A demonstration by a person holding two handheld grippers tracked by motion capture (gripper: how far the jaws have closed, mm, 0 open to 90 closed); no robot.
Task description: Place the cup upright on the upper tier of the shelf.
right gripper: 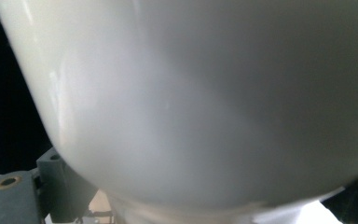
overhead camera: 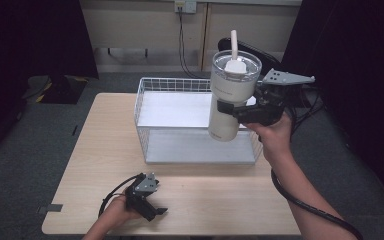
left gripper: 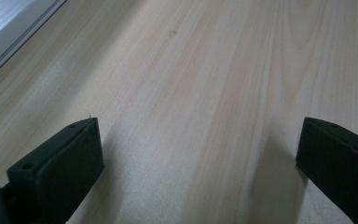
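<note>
Tumbler (overhead camera: pixel 231 95) aloft over basket (overhead camera: pixel 150 95), pinched by right hand-held gripper (overhead camera: pixel 230 111) (forearm raised), left hand-held gripper (overhead camera: pixel 156 212) spread, tabled.

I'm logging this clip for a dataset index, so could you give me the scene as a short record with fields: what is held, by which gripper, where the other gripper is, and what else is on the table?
held item: white tumbler with lid and straw, lifted, slightly tilted
holder: right gripper, jaws clamped on the tumbler's sides
tumbler position: in the air over the wire basket
basket: white, at the table's far side; nothing seen inside
left gripper: jaws open, holding nothing, low over the near table edge
table: light wood
</note>
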